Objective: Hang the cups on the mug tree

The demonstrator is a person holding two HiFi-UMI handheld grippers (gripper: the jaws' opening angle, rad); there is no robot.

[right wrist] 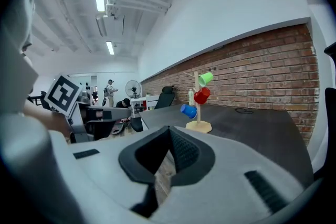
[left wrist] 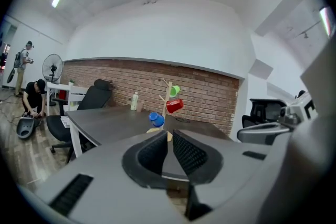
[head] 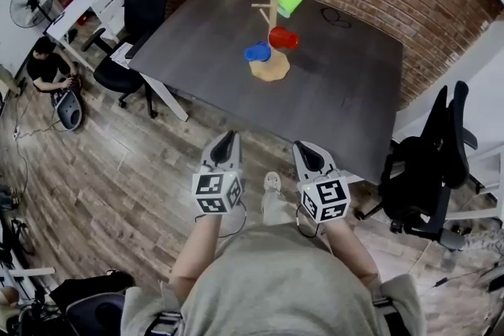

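I see the green cup (head: pixel 290 2), red cup (head: pixel 283 38) and blue cup (head: pixel 257 52) all hanging on the mug tree (head: pixel 270 68) toward the desk's (head: pixel 339 90) far edge, so I judge nothing is left, with my left gripper (head: pixel 227 136) and right gripper (head: pixel 304 146) off its near edge, fingers together, empty.

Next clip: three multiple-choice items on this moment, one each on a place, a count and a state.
1. The mug tree stands A) on the floor B) on the dark table C) on a chair.
2. Cups on it: A) one B) two C) three.
3. The right claw is A) wide open B) shut, empty C) shut on a cup.
Key: 1 B, its base sits on that table; 2 C, green cup, red cup, blue cup; 3 B, jaws together, nothing between.
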